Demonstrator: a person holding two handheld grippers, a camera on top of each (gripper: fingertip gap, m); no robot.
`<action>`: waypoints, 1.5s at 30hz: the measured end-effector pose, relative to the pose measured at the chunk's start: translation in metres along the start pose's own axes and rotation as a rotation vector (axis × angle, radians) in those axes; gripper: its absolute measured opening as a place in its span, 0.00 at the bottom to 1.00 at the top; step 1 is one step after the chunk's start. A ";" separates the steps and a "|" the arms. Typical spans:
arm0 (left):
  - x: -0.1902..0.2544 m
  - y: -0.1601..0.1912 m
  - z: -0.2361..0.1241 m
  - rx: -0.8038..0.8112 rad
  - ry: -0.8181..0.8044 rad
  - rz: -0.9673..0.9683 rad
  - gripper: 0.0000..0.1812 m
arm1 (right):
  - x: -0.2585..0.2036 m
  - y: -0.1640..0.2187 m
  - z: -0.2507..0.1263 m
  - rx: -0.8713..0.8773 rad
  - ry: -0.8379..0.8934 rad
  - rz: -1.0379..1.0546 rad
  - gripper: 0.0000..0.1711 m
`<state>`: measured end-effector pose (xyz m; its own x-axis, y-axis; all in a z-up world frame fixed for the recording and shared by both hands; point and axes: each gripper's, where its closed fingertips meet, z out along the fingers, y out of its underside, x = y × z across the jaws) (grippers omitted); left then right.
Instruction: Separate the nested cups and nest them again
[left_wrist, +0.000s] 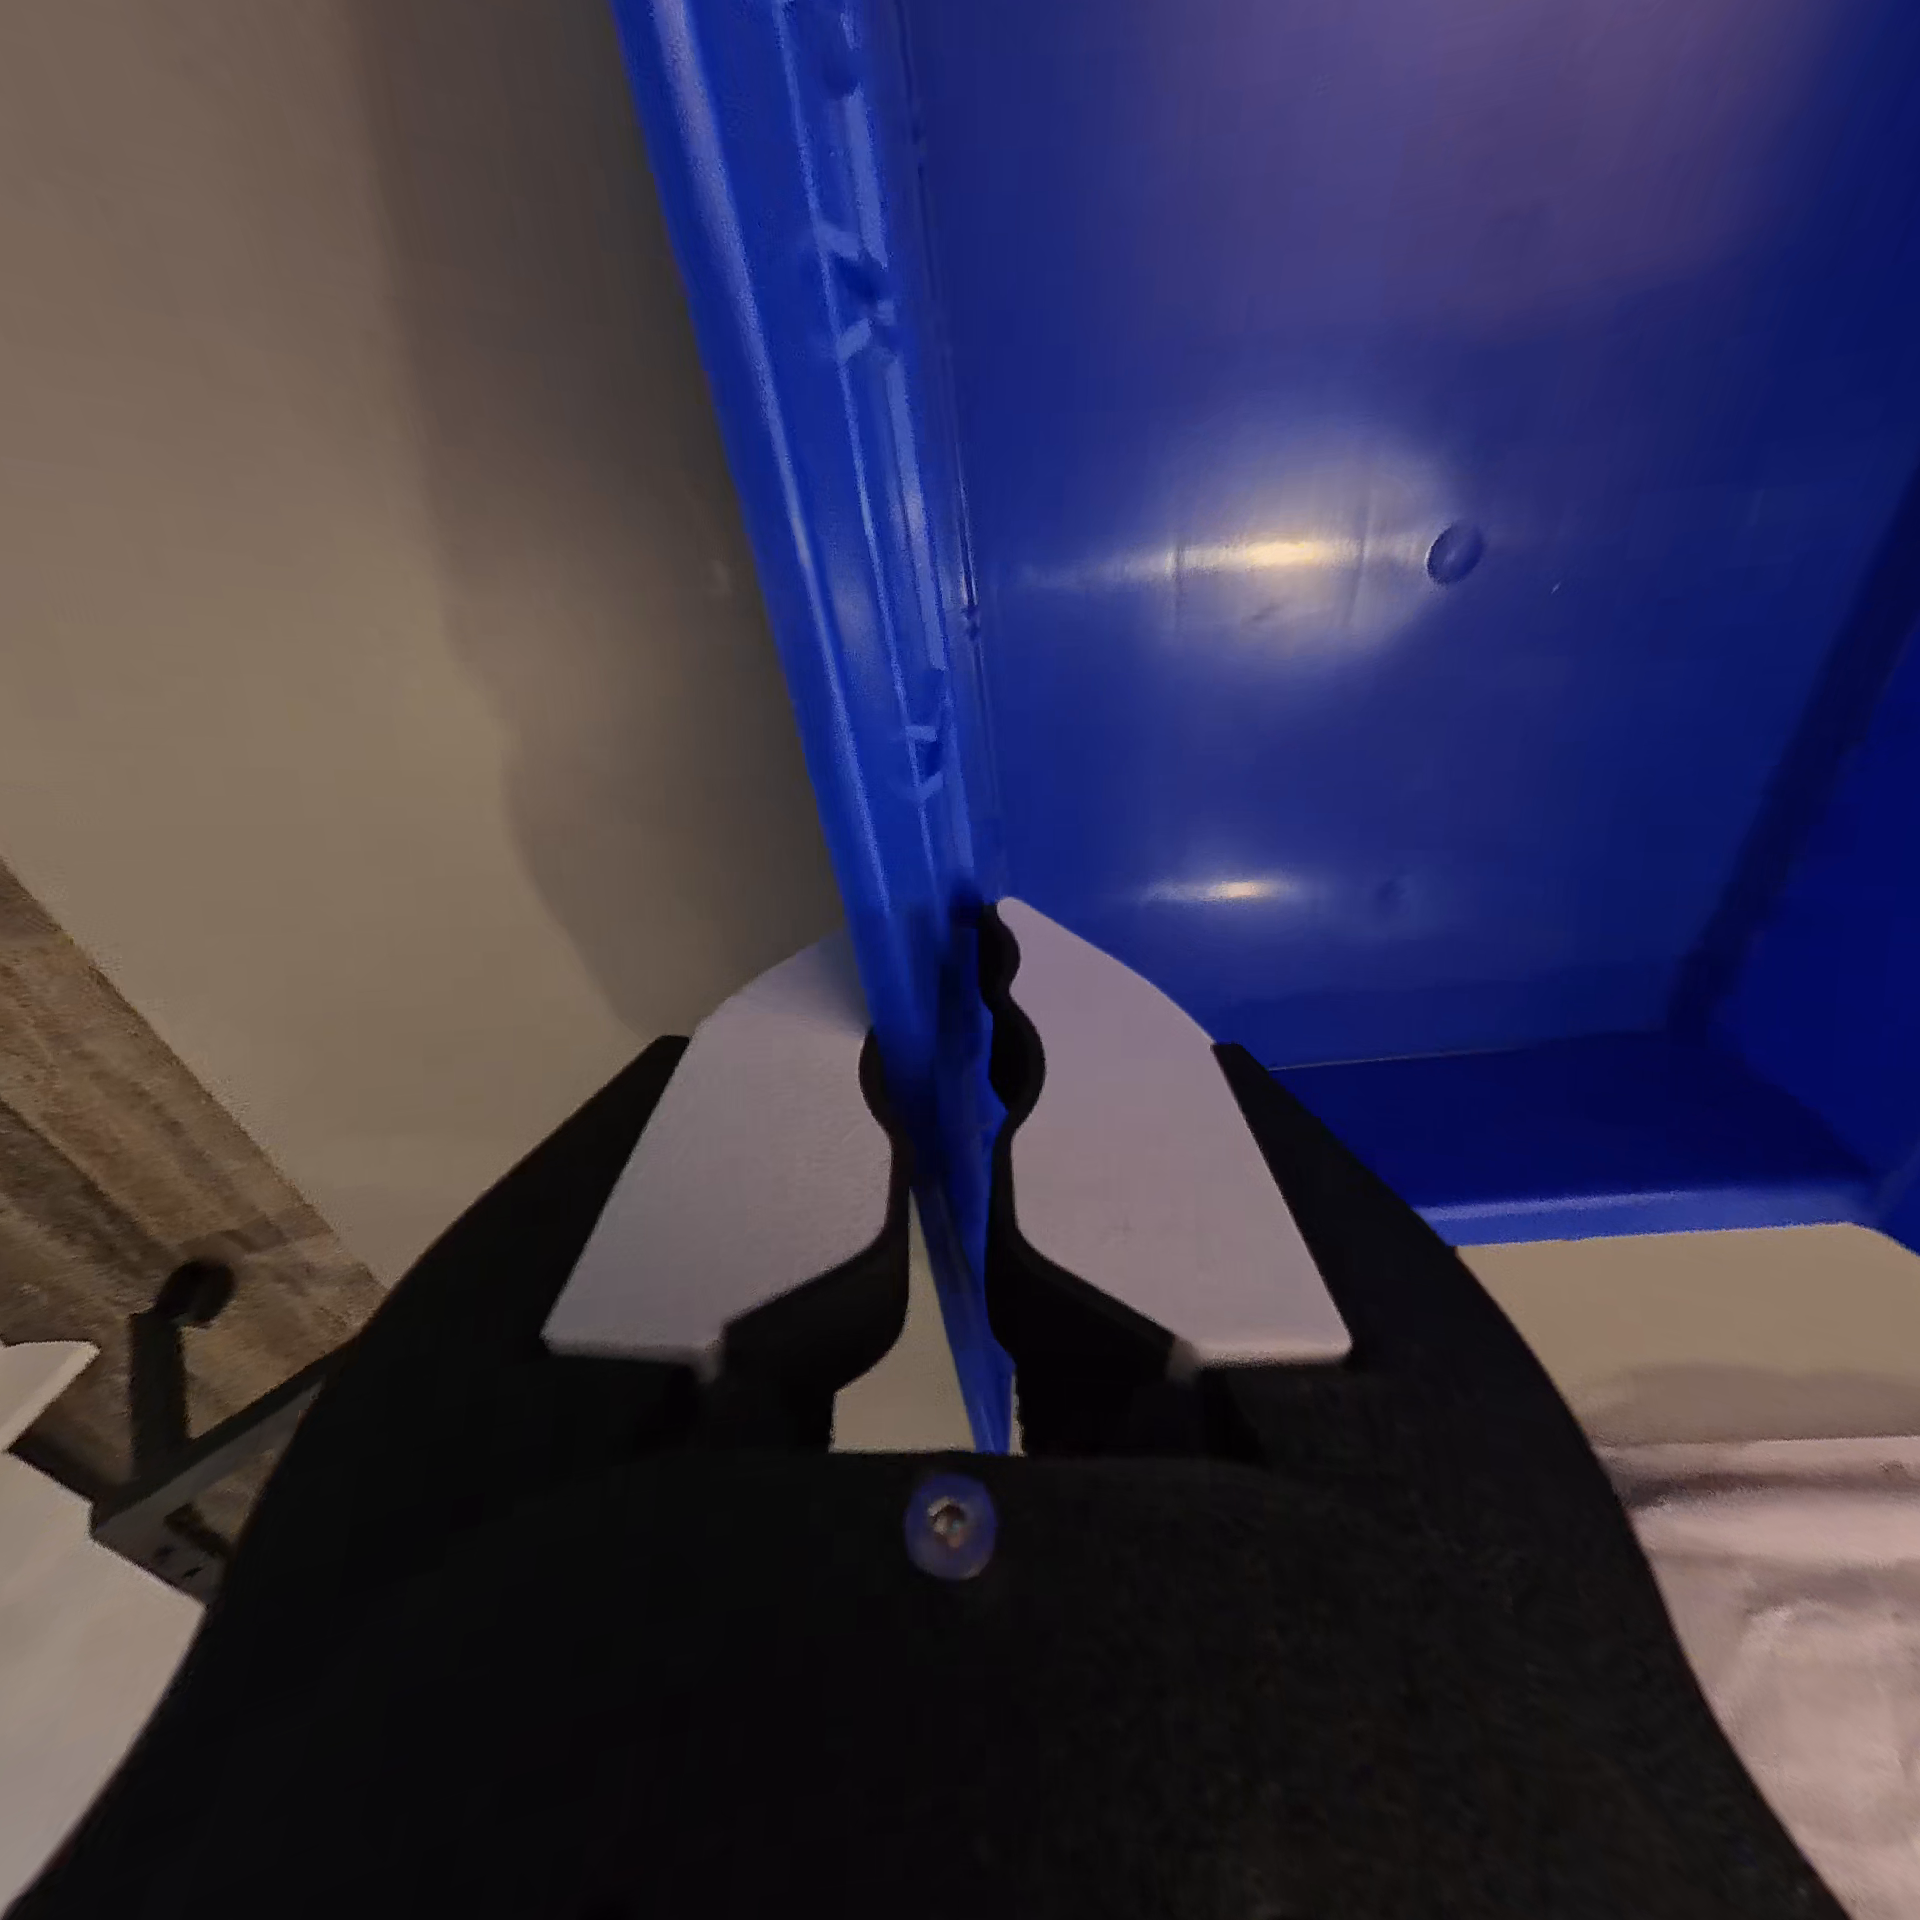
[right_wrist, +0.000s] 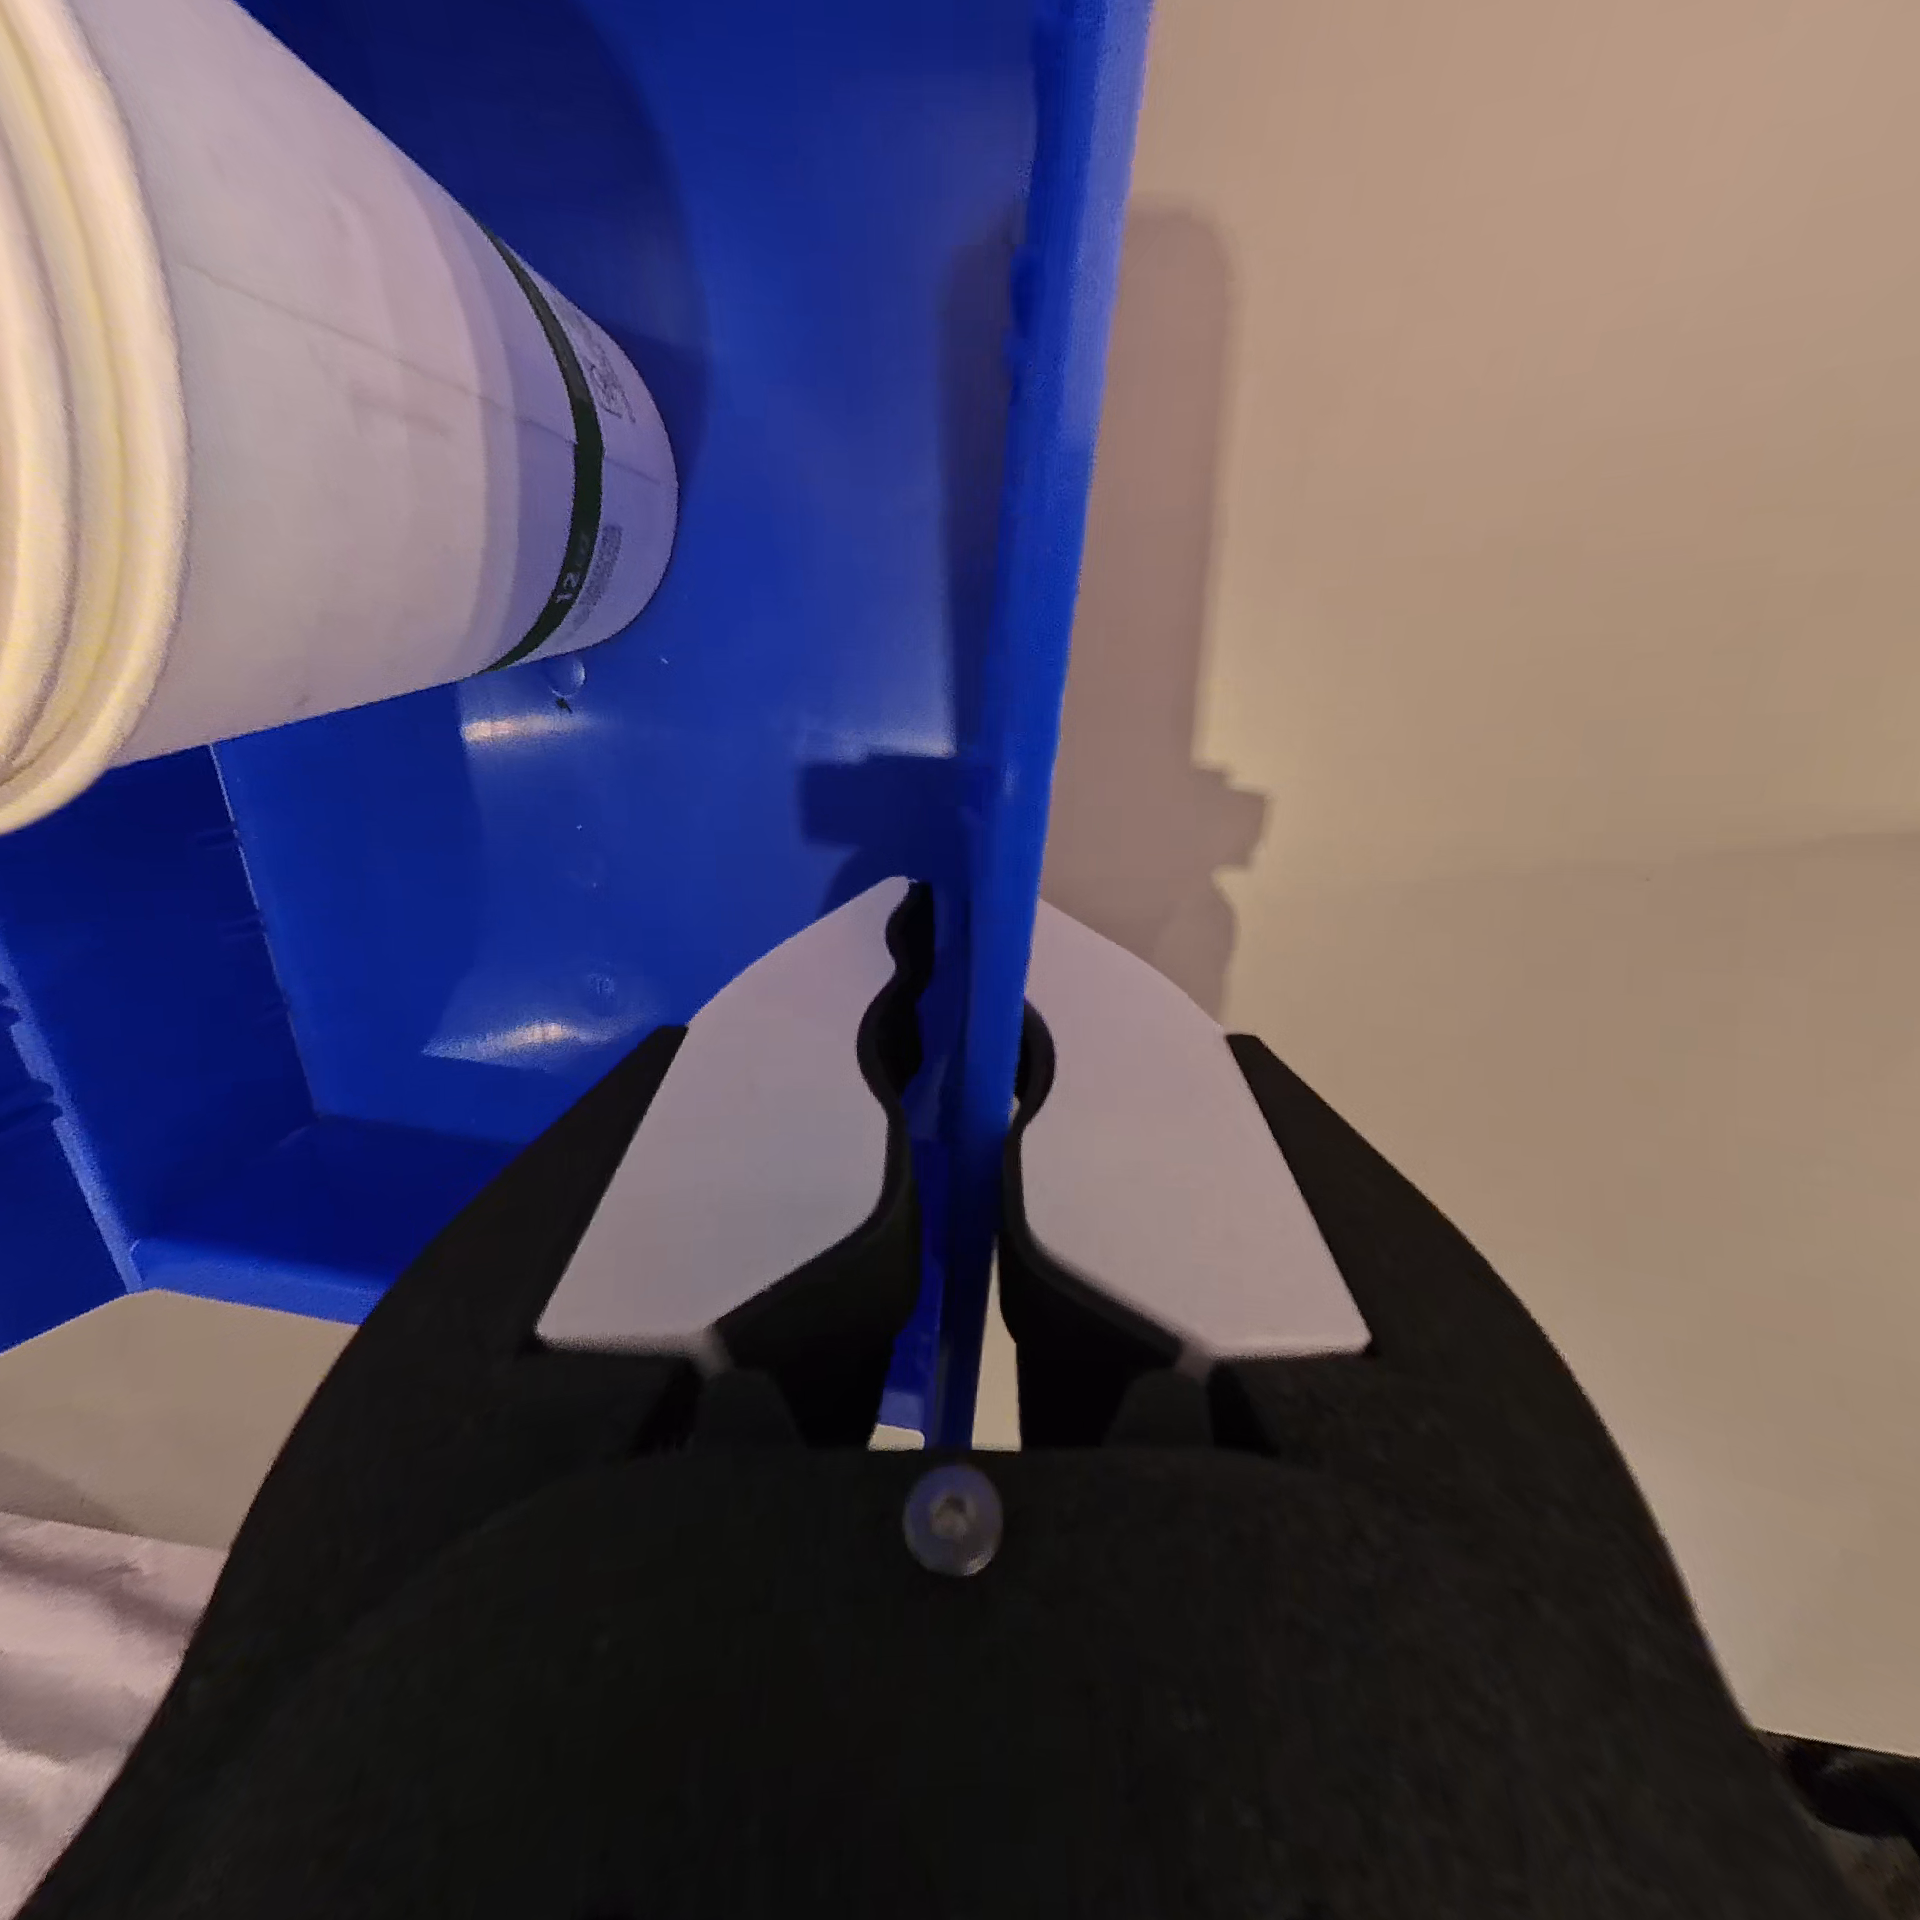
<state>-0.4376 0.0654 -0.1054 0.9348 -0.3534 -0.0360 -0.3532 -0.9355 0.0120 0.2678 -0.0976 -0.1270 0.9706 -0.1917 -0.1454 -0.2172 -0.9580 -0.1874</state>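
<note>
Left tool (left_wrist: 971, 1049): jaws nearly closed, clamped on the left wall of the blue bin (left_wrist: 1351, 468). One finger sits outside the wall, the other inside, w/ the thin blue edge pinched between the wavy black pads. Right tool (right_wrist: 961, 1049): same story on the opp. side, jaws nearly closed on the bin's right wall (right_wrist: 1023, 623), one finger inside and one outside.

Nested cups (right_wrist: 312, 416): a stack of white paper cups lying on its side inside the bin, seen only in the right wrist view, at the upper left. Base end w/ a dark green band points toward the bin floor; stacked cream rims sit at the left frame edge. Small print near the band, too blurred to make out.

Hard to tell: how many cups are in the stack, since the rims run off frame. Whether the bin rests on anything, as its underside is hidden; its floor faces the cameras, so it looks tipped up. The cups don't show in the left wrist view, only bare bin floor w/ light glare.

Around: beige wall (left_wrist: 364, 520) behind; pale crumpled cloth (left_wrist: 1787, 1610) low at near right in the left view; wood-grain surface (left_wrist: 114, 1122) w/ a black bracket-like part (left_wrist: 166, 1351) at near left, unclear what it is.
</note>
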 end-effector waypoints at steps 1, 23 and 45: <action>0.010 -0.003 0.000 -0.003 0.000 0.023 0.06 | -0.002 0.000 0.000 -0.002 -0.002 -0.004 0.07; 0.133 -0.027 -0.003 0.041 -0.210 0.316 0.18 | -0.089 -0.014 0.018 -0.089 0.000 -0.252 0.05; 0.169 -0.018 -0.005 0.046 -0.133 0.433 0.21 | -0.131 -0.025 0.034 -0.079 -0.021 -0.267 0.05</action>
<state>-0.2729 0.0228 -0.1071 0.6884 -0.7061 -0.1659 -0.7148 -0.6993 0.0100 0.1431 -0.0411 -0.1362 0.9899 0.0735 -0.1214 0.0555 -0.9878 -0.1455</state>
